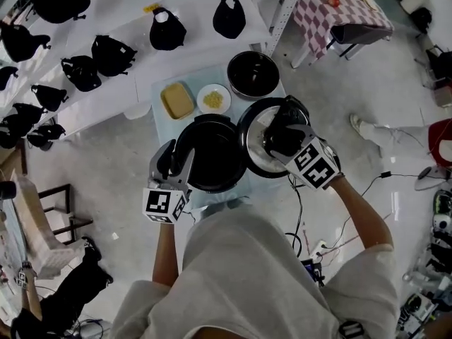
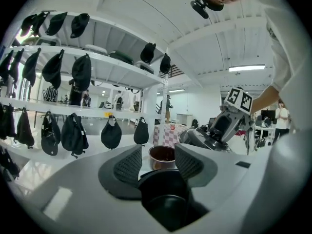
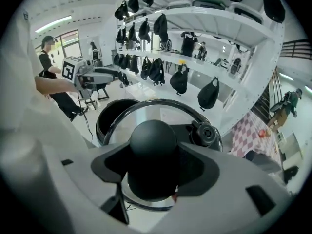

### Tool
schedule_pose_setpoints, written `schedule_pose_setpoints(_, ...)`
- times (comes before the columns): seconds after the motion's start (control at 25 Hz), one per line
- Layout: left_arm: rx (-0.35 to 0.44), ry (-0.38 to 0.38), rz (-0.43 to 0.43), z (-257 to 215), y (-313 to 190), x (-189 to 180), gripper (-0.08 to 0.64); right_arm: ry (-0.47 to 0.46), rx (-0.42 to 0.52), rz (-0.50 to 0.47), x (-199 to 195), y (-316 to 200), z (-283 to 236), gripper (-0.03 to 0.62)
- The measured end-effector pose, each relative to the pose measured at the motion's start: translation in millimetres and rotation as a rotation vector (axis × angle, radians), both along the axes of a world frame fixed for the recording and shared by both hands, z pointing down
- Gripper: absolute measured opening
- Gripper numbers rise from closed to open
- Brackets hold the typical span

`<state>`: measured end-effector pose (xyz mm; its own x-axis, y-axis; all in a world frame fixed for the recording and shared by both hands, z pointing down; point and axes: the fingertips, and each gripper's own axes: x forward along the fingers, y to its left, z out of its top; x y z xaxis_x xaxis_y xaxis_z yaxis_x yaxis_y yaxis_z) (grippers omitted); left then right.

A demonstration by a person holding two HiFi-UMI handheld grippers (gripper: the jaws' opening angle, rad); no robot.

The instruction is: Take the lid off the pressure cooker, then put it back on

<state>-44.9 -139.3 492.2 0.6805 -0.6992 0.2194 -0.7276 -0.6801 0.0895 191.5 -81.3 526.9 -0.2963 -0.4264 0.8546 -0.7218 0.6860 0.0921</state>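
Observation:
The black pressure cooker pot (image 1: 210, 154) stands open on a light blue table (image 1: 161, 89). Its round lid (image 1: 256, 162) hangs tilted just right of the pot and above it. My right gripper (image 1: 282, 138) is shut on the lid's black knob (image 3: 153, 147), which fills the gap between the jaws. The lid's steel rim (image 3: 161, 104) and its valve (image 3: 205, 133) show beyond the knob. My left gripper (image 1: 174, 162) is at the pot's left side, its jaws closed on the pot's black side handle (image 2: 165, 199). The pot's mouth (image 3: 113, 117) also shows in the right gripper view.
Behind the cooker stand a dark round bowl (image 1: 253, 74), a white plate of yellow food (image 1: 213, 99) and a yellow block on a tray (image 1: 176, 100). White shelves with black bags (image 1: 92, 62) run along the left. A checked table (image 1: 339, 6) is at the back right; cables (image 1: 300, 239) lie on the floor.

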Motion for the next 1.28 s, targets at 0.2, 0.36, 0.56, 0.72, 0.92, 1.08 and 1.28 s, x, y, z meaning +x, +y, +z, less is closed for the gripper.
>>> schedule_pose_setpoints(0.2,0.001,0.006,-0.05,2.9,0.2,-24.9,0.207,0.002,0.036,-0.112,-50.4,-21.2,-18.9,0.272)
schedule_pose_setpoints(0.36,0.01,0.008,-0.078,-2.1,1.6,-42.5,0.207,-0.027,0.011,-0.176,-94.5,-23.4,-19.8,0.272)
schedule_pose_setpoints(0.56,0.025,0.006,-0.133,-9.2,-3.7,-73.4,0.207,-0.006,-0.034,-0.268,-141.6,-25.7,-7.3,0.272)
schedule_pose_setpoints(0.72,0.026,0.012,-0.157,-10.3,-4.3,-87.4,0.207,0.022,-0.084,-0.318,-169.3,-19.9,6.2,0.272)
schedule_pose_setpoints(0.92,0.017,0.015,-0.172,-6.3,-3.6,-98.4,0.207,0.065,-0.149,-0.351,-192.8,-13.7,28.3,0.272)
schedule_pose_setpoints(1.08,0.011,0.014,-0.176,-4.5,-3.6,-104.3,0.207,0.084,-0.181,-0.363,-207.5,-11.6,39.0,0.272)
schedule_pose_setpoints(1.28,0.007,0.014,-0.179,-2.5,-3.9,-106.2,0.207,0.095,-0.24,-0.33,-208.4,-10.4,61.5,0.272)
